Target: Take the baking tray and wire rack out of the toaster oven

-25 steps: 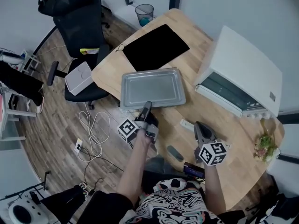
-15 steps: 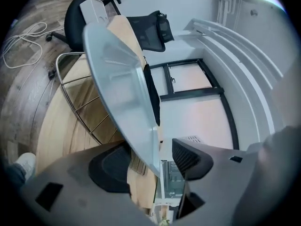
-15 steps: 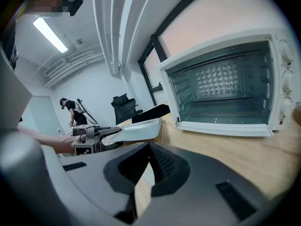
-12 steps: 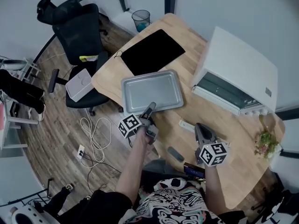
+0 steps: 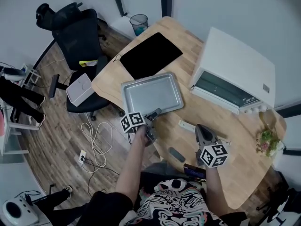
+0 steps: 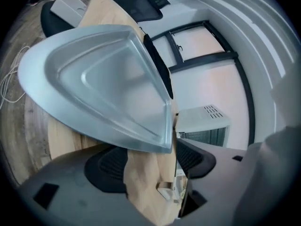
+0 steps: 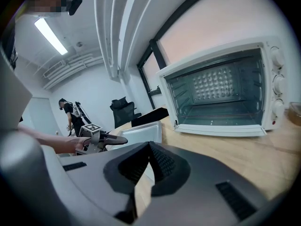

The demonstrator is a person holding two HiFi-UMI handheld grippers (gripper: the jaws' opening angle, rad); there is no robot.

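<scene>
Light-wood table (image 5: 188, 126), open white toaster oven (image 5: 235, 65). Grey metal baking tray (image 5: 151, 94) lies flat on table. Left gripper (image 5: 157, 112) has just been opening, jaws wide, tray rim between them unclamped. Right gripper (image 5: 201, 132) pinched together, empty. Tray step looks done; next likely wire rack, not discernible in oven.

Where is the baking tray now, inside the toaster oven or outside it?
Outside. The baking tray lies flat and empty on the wooden table, apart from the toaster oven, to its left in the head view.
</scene>
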